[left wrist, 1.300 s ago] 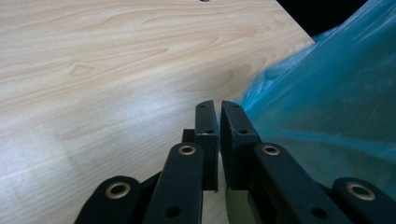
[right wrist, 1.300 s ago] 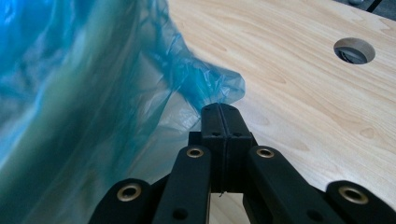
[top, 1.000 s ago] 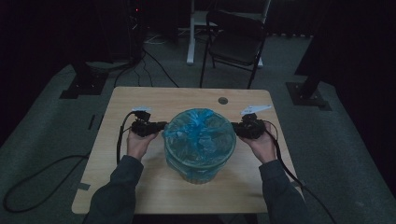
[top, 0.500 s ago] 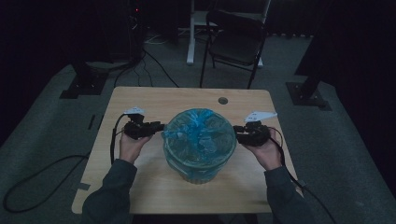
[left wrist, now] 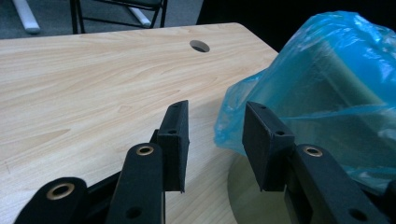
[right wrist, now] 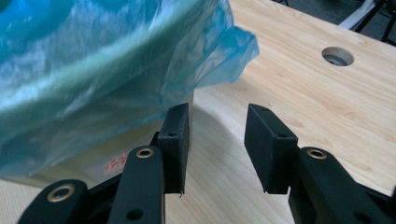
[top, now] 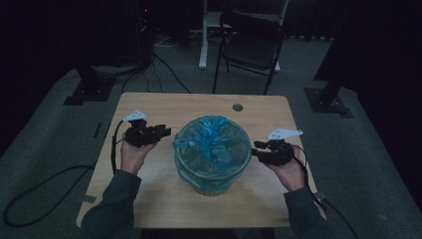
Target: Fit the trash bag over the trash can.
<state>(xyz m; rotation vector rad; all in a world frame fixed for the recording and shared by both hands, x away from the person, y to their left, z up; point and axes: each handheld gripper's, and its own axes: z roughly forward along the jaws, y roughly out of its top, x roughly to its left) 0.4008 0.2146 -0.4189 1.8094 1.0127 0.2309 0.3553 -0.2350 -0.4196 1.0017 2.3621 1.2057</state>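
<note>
Two grippers: both stood at the near half of the table, one on each side of the bin, each borne in one hand.
Left gripper (top: 158,131): jaws had just been opening and stood apart with nothing between them; in the left gripper view the liner's loose edge lay just past the right-hand jaw, clear of the pads.
Right gripper (top: 257,150): jaws had likewise just been opening and stood apart, empty; in the right gripper view the bin wall and a hanging flap of liner lay beside the left-hand jaw, not pinched.
Bin (top: 213,178): a round, pale green container, upright at the middle of the table, between the two grippers and close to both.
Liner (top: 211,144): a blue plastic bag inside the bin, its edge turned out over the rim all the way round as far as the high view showed; the film was crumpled and slack inside.
Table (top: 164,104): light wood, with a round cable hole (top: 237,107) beyond the bin.
Chair (top: 251,47): dark, folding, on the floor behind the table.
Progress (judged): lining the bin appeared nearly or fully done, as the bag sat seated over the rim and both grippers had let go.
Remaining (judged): at most smoothing loose flaps at the rim; whether the far edge held firmly could not be told.
</note>
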